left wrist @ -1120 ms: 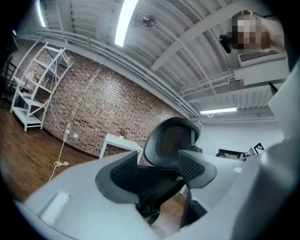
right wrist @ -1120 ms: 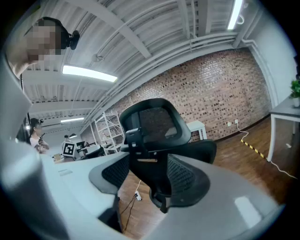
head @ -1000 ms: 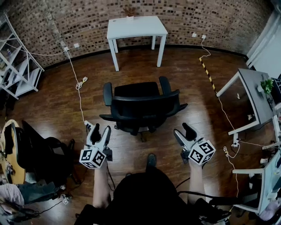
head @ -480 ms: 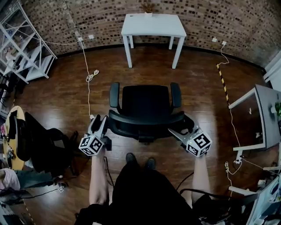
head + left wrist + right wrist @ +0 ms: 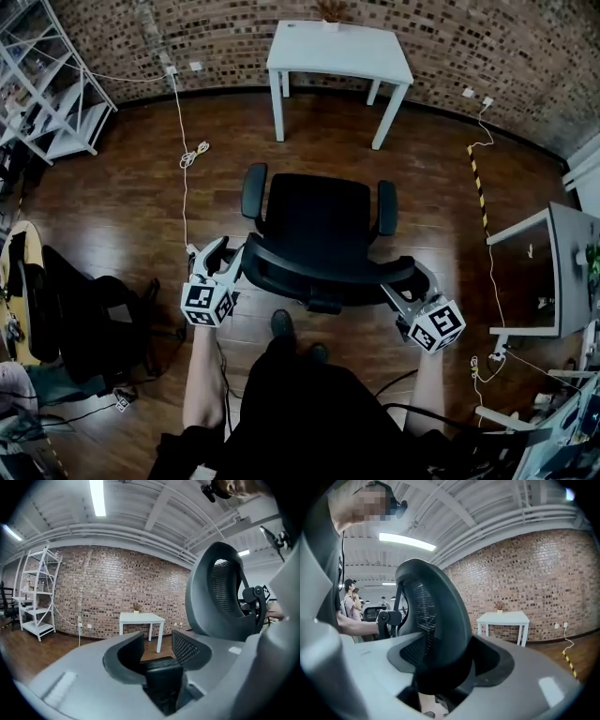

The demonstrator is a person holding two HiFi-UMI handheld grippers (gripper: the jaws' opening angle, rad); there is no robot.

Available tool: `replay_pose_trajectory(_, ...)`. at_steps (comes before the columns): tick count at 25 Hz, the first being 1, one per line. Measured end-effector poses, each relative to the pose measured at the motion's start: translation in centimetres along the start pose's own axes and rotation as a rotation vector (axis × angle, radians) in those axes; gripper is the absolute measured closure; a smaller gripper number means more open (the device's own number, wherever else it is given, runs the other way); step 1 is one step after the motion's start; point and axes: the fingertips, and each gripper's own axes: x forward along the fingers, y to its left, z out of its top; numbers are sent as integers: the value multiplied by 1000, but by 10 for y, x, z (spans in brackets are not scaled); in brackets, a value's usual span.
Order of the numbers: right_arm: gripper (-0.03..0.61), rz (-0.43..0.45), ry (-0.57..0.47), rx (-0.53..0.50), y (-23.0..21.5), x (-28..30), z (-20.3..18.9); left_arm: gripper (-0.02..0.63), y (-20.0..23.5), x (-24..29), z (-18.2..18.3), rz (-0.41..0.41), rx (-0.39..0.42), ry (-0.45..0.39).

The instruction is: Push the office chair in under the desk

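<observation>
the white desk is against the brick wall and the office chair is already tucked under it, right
No: the head view shows the office chair standing out on the wooden floor, apart from the white desk, which is against the brick wall.

Floor [image 5: 122,206]: dark wood planks, glossy, running to a brick wall.

Standing on it:
- white counter [image 5: 342,47], four legs, against the wall, a small plant [image 5: 330,11] on top;
- black office chair [image 5: 319,230], mid-floor, well apart from the counter, seat facing it;
- white shelf rack [image 5: 47,103], far left;
- grey table [image 5: 553,272], right edge.

Lying on it:
- white cable [image 5: 185,159], from a wall socket, knotted partway;
- yellow-and-black striped strip [image 5: 478,183], right of the chair;
- second white cable [image 5: 492,272], beside the grey table.
</observation>
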Motion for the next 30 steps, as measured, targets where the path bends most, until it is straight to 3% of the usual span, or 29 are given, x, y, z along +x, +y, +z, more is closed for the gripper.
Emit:
replay_pose_trajectory(5, 298, -52, 15, 34, -10, 32, 0, 337, 26, 33, 9, -102, 39, 49)
replay_pose_trajectory(9, 295, -117, 8, 8, -27, 42, -7, 337, 31, 63, 5, -164, 49, 33)
replay_pose_trajectory(16, 291, -130, 15, 15, -117, 84, 3, 337, 40, 157, 16, -205, 47, 76)
replay_pose_trajectory(24, 288, -103, -4, -38, -160, 84, -11, 334, 25, 188, -10, -178, 29, 23)
replay_pose_trajectory(30, 288, -16, 0, -31, -242, 81, 5, 334, -9, 244, -7, -112, 20, 34)
